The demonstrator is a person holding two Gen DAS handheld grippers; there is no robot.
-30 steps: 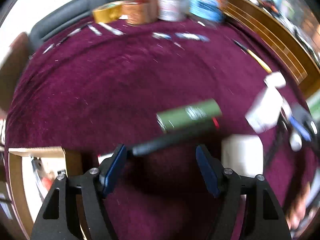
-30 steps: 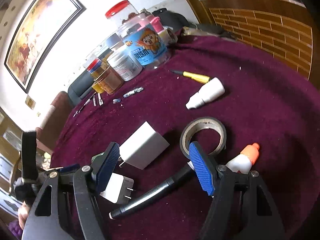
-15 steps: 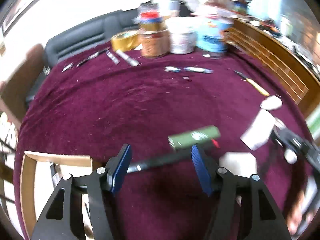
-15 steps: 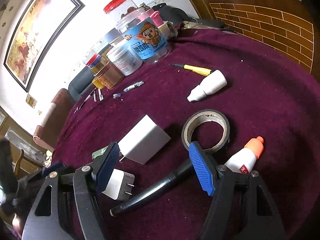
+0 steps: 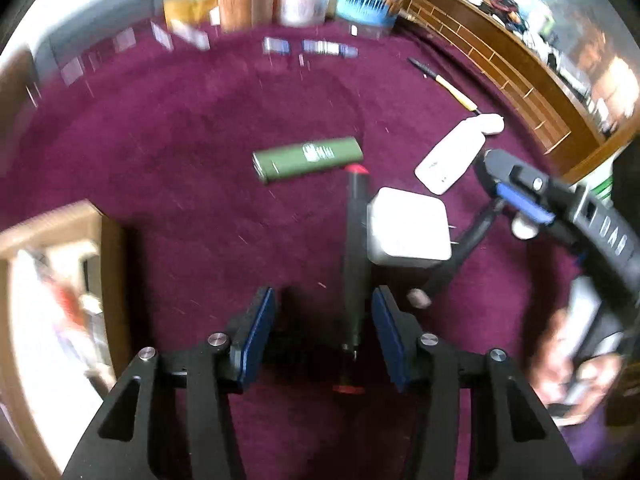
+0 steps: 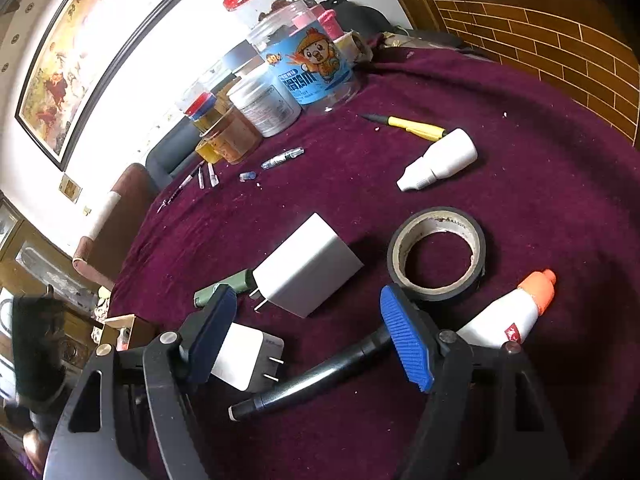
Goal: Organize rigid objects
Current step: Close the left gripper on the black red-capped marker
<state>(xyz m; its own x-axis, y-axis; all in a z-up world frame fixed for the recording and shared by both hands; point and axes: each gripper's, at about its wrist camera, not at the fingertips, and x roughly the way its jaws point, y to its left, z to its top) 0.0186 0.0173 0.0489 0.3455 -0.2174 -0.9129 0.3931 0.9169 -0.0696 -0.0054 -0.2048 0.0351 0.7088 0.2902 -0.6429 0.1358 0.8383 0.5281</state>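
Both the left gripper (image 5: 323, 330) and right gripper (image 6: 310, 338) stood wide apart, gripping nothing. A black pen (image 5: 354, 248) lay on the maroon cloth (image 5: 192, 128) between the left fingers. The cardboard box (image 5: 60, 280) held blurred, unreadable items; clear jars (image 6: 308, 68) stood behind.

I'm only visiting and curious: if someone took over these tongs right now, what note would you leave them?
Left tongs: open, a red-tipped black pen between them, not gripped.
Right tongs: open, over another black pen.
Cardboard box sits at the table's left edge; its contents are blurred.
Left to sort: charger, tape roll, glue bottle, green tube, both pens.
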